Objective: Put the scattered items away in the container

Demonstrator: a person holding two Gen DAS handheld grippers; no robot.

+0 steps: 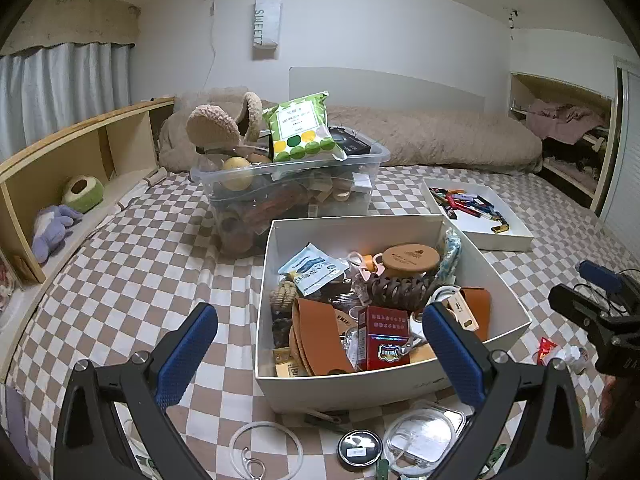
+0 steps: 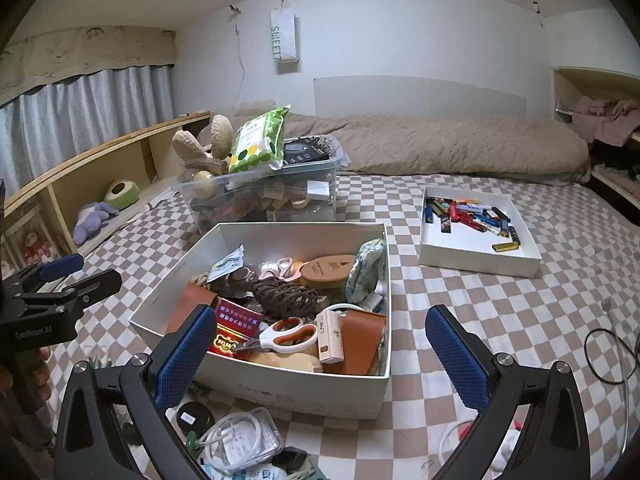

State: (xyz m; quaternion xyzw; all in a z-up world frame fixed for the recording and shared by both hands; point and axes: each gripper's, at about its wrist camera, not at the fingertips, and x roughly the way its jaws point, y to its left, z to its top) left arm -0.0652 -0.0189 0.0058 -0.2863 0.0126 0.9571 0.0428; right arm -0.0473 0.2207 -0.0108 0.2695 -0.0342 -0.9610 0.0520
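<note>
A white cardboard box (image 1: pixel 352 388) sits mid-bed, full of small items: a red pack (image 1: pixel 384 336), a brown hair claw (image 1: pixel 396 290), and orange-handled scissors (image 2: pixel 288 336). My left gripper (image 1: pixel 320 356) hovers open over the box's near edge, holding nothing. The right gripper (image 2: pixel 320 360) also stands open and empty, near the box's front right corner (image 2: pixel 384 384). Loose on the bedspread in front of the box lie a white ring (image 1: pixel 266 446), a black round tin (image 1: pixel 359 450) and a clear case with a cable (image 1: pixel 426 436). A red wrapper (image 1: pixel 546 350) lies to the right.
A clear plastic bin (image 2: pixel 260 196) piled with a green packet and plush things stands behind the box. A shallow white tray (image 2: pixel 480 258) of lighters sits at the back right. A black cable (image 2: pixel 612 356) lies to the right. Wooden shelves (image 1: pixel 80 160) line the left side.
</note>
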